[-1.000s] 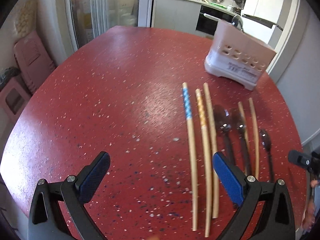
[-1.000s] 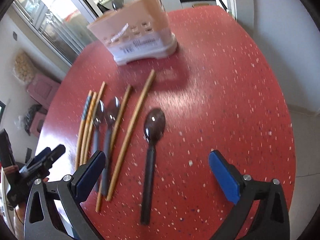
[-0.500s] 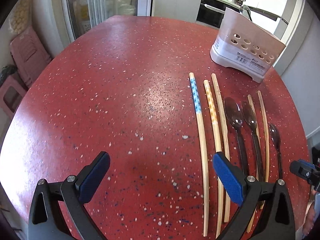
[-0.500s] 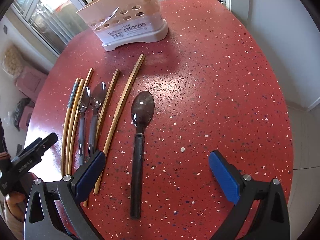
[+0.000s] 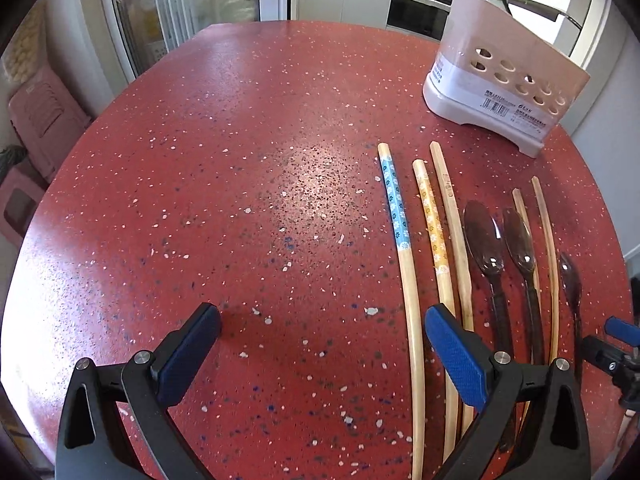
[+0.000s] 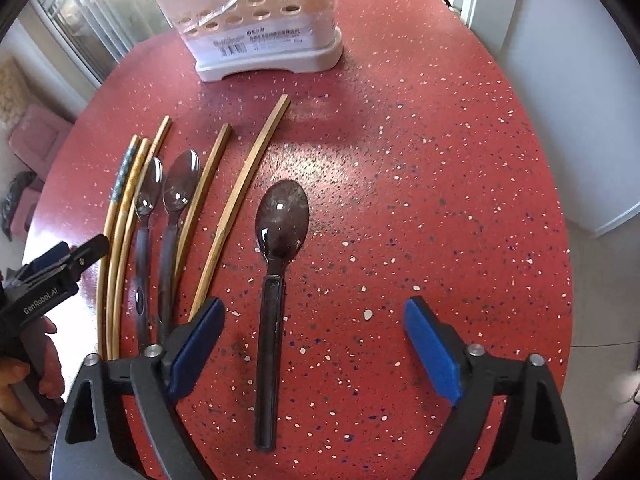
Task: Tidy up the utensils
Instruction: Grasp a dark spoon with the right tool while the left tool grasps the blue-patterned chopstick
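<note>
Several wooden chopsticks and three dark spoons lie in a row on the red speckled table. A blue-patterned chopstick is leftmost, then an orange-patterned one. A white perforated utensil holder stands behind them, also in the right wrist view. My left gripper is open and empty, left of the chopsticks. My right gripper is open and empty, low over the handle of the rightmost spoon.
The table edge curves close on the right beside a white wall. Pink stools stand on the floor at the left. Kitchen cabinets and an oven lie beyond the table. The left gripper shows in the right wrist view.
Both grippers have moved forward and lower toward the table. The right gripper now straddles the rightmost spoon's handle. Nothing on the table has moved.
</note>
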Tool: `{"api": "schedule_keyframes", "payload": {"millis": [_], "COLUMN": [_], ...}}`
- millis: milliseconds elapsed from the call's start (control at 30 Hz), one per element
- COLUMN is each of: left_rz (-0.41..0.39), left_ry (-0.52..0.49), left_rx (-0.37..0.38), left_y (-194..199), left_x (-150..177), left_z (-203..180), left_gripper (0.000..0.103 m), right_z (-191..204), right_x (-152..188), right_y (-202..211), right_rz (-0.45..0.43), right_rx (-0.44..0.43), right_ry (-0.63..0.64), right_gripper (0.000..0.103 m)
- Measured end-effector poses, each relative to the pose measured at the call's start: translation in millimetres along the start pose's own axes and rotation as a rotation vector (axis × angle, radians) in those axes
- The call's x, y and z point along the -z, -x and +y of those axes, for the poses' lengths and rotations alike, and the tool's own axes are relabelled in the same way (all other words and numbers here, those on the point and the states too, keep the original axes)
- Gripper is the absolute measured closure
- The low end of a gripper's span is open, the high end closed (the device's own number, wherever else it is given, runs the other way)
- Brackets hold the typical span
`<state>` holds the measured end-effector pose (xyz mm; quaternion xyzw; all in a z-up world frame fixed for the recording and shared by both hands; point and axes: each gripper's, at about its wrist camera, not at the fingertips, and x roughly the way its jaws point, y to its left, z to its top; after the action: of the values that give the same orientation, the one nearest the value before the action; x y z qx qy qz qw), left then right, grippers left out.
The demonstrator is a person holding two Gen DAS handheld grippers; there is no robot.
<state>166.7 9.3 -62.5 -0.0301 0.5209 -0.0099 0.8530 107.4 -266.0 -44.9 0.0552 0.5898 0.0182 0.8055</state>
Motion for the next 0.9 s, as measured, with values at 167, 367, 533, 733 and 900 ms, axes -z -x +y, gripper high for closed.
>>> {"api": "schedule_keyframes", "payload": {"millis": [167, 367, 533, 733, 900], "left_rz": [0.004, 0.031, 0.083, 0.13, 0.18], "left_ry": [-0.041, -0.075, -0.107, -0.223, -0.295], "left_rx": [-0.022, -0.008, 0.007, 0.058, 0.082], "left_y": [-7, -16, -23, -18, -20], "left_x": [-7, -19, -34, -49, -59], "left_z": [-6, -14, -18, -35, -55], "left_gripper": [0.0, 0.0, 0.0, 0.016, 0.039], "right_z": [10, 29, 35, 36, 33], "right_x": [-5, -16, -27, -34, -31], "right_y": [-3, -14, -13, -11, -9], "right_rz": [0.03, 0.077, 0.117, 0.149, 0.146], "right_rx": [0.058, 0.116, 0.112, 0.097, 0.076], "right_ry": [0.035, 0.08, 0.089, 0.105, 0.117], "right_gripper": [0.021, 0.027, 0.048, 0.083, 0.09]}}
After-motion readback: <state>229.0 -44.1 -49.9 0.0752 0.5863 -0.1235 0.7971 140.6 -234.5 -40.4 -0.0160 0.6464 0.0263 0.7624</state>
